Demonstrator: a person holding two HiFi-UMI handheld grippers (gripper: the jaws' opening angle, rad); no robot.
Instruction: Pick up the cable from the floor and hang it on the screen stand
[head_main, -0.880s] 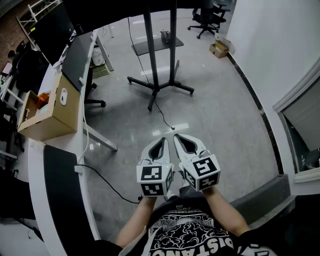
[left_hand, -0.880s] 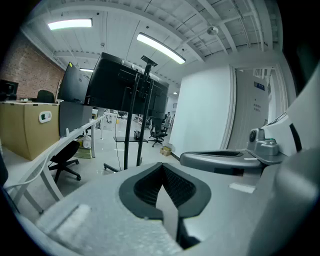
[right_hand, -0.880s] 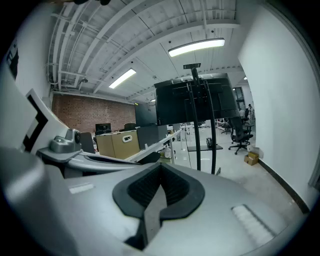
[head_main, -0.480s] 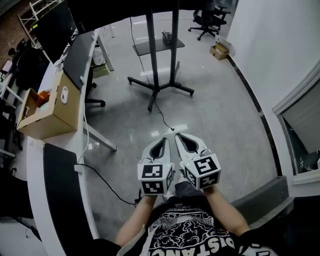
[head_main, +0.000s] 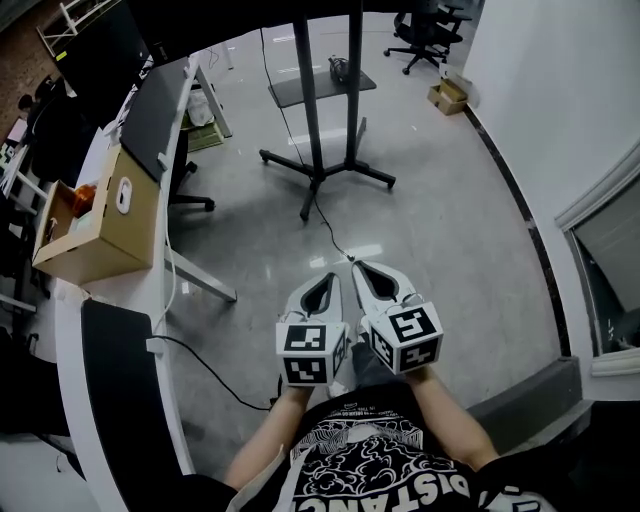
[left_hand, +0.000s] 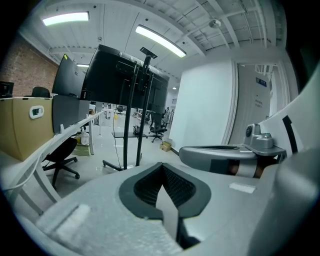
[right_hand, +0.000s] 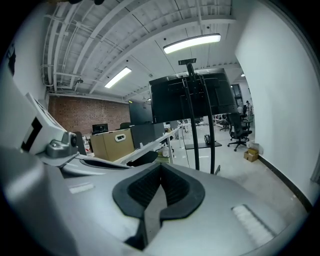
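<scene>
Both grippers' jaws are shut, ribbed black pads (left_hand: 176, 184) pressed together with nothing between. The 2 smooth white grippers, left gripper (head_main: 323, 283) and right gripper (head_main: 361, 272), sit side by side at lower centre of the head view, each with 1 marker cube. Just above their tips, 1 thin black cable (head_main: 326, 233) lies on the glossy grey floor (head_main: 450, 230), running up to the screen stand (head_main: 311, 110), which has 2 straight black posts. At left, 1 cardboard box (head_main: 95, 245) rests on a white desk (head_main: 72, 320).

An open-plan office: long white desk (head_main: 68, 340), monitors (head_main: 100, 45), swivel chairs (head_main: 418, 45), ceiling strip lights (left_hand: 160, 41).
</scene>
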